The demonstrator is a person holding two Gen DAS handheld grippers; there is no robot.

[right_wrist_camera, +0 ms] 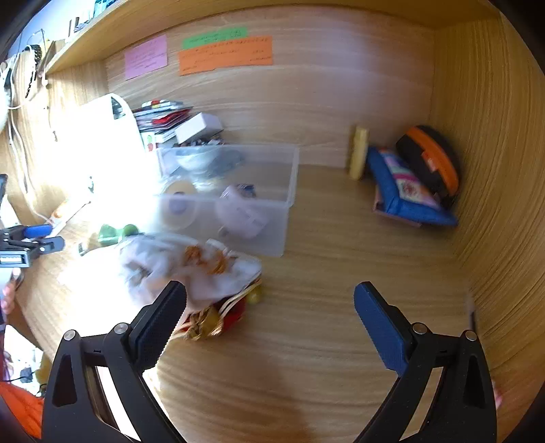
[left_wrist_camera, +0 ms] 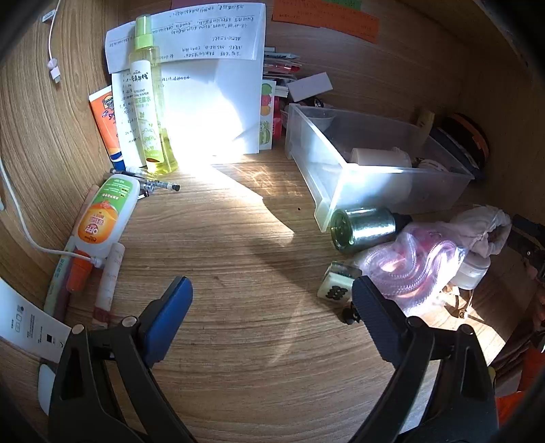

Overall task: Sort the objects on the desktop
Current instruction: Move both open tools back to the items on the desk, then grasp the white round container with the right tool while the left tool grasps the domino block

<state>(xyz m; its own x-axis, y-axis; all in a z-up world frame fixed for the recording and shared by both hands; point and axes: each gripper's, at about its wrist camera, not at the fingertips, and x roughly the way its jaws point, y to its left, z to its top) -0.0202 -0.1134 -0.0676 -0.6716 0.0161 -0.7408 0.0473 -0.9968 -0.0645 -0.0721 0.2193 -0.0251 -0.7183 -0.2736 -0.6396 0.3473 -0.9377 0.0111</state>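
- Left gripper (left_wrist_camera: 272, 296) nearest, jaws spread wide over bare desk (left_wrist_camera: 238, 238), grasping nothing.
- Right gripper (right_wrist_camera: 270, 300) likewise released, empty.
- One clear plastic bin (left_wrist_camera: 340, 191) ahead, far right of the desk.
- Two bottles left: a yellow spray bottle (left_wrist_camera: 150, 102) upright, one white bottle (left_wrist_camera: 105, 214) lying flat.
- One metal can (left_wrist_camera: 366, 228) on its side, touching the bin.
- One mahjong tile (left_wrist_camera: 335, 284) just beside the left gripper's right finger.

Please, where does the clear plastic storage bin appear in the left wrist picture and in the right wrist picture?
Left wrist view: the clear plastic storage bin sits right of centre, upper half, behind a lying metal can.
Right wrist view: the bin sits left of centre, mid-height, somewhat blurred.
Shared landmark: the orange paper note on the back wall.
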